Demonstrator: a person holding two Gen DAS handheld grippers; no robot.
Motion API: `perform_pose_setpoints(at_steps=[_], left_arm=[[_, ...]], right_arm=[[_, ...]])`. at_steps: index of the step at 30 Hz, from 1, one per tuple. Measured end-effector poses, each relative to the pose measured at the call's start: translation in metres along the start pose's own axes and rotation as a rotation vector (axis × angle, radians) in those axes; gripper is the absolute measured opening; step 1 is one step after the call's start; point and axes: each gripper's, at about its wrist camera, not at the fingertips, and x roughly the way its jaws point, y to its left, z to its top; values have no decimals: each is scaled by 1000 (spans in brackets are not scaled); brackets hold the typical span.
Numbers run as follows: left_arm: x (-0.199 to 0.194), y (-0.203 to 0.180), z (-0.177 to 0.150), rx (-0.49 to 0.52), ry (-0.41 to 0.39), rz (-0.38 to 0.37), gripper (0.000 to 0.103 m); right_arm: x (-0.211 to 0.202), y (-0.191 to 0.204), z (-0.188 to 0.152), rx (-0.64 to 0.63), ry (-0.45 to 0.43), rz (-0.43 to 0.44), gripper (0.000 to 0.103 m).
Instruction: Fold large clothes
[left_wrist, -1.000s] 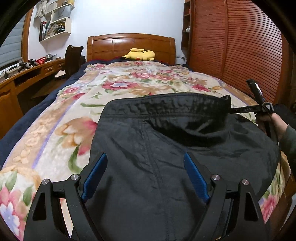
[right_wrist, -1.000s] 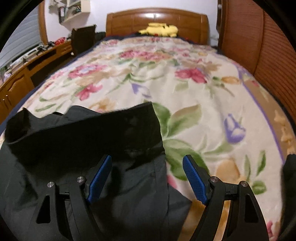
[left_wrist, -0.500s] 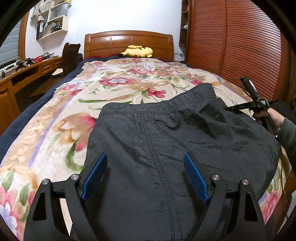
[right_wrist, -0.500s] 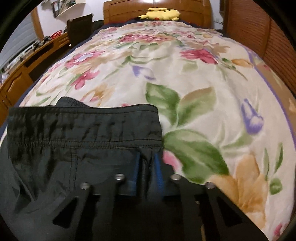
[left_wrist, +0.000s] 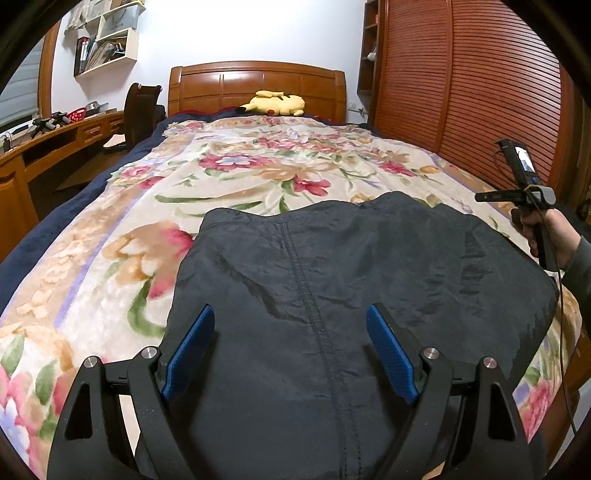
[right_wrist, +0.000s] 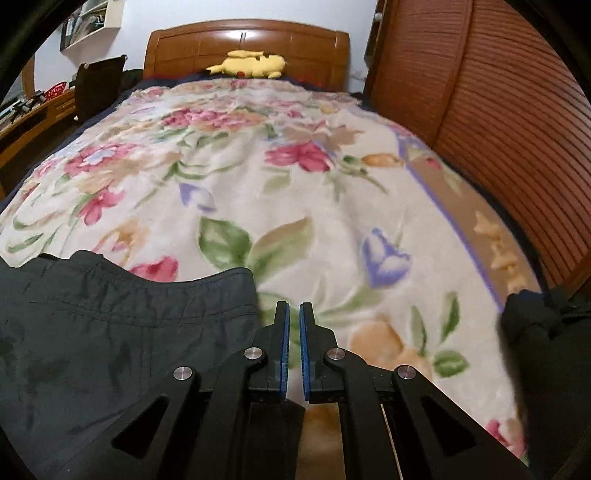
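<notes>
A large black garment lies spread on the floral blanket, a stitched seam running down its middle. My left gripper hovers open just above the garment's near part, nothing between its blue pads. In the right wrist view the garment's hemmed corner lies flat just left of my right gripper. That gripper's jaws are opening from a narrow slit and hold nothing. A hand holds it beyond the garment's right edge.
A yellow plush toy rests by the wooden headboard. A slatted wooden wardrobe lines the right side, a desk and chair the left. Another dark cloth lies at the bed's right edge.
The right gripper closed on the garment's corner, then let go, rose and moved off to the right. The garment's raised far edge now lies flat. The left gripper stayed put.
</notes>
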Motion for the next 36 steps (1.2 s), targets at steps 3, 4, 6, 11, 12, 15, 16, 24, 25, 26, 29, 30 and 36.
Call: perform_pose_setpoints(at_steps=[3,4,6,11,12,15,16,24,25,26,29,30,36], left_arm=[[-4,-2,0,10,-9,-6,85],[-6,-3,0,12,-11,-9,85],[-8,-6,-1,18,-15,-18,85],[-17,-10,-7,40,-17,-24,85],[-18,-10,-8,40,-16,-25,85],[-21,-8,-15,38,-4,-34,85],[-22,-8,-16,40,-2,-34,85],[-29,-5,-24,25,2,-32,85],[-30,-5,-25,26,1,-33,85],[-30,-6,-25,29,-1,-31,85],[-32,-5,-26,31,-5,-29,85],[-32,-5,-26,30,-4,-29,85],[-34,-4,-26,26,-6,-32,85]], right_arm=[[-27,20,-12,-49,-54,67,52],[-37,30,-17,-73,-72,84,57],[-55,47,-30,-117,-98,120,65],[-94,98,-76,-207,-107,293,65],[-99,108,-85,-224,-104,319,65],[-109,132,-104,-273,-81,388,65],[-112,139,-109,-289,-82,396,65],[-97,171,-119,-294,-31,426,65],[-88,177,-126,-317,-12,406,65],[-81,184,-128,-335,-2,393,65],[-69,183,-137,-315,21,404,65],[-69,182,-137,-313,23,407,65],[-81,173,-133,-275,1,413,65]])
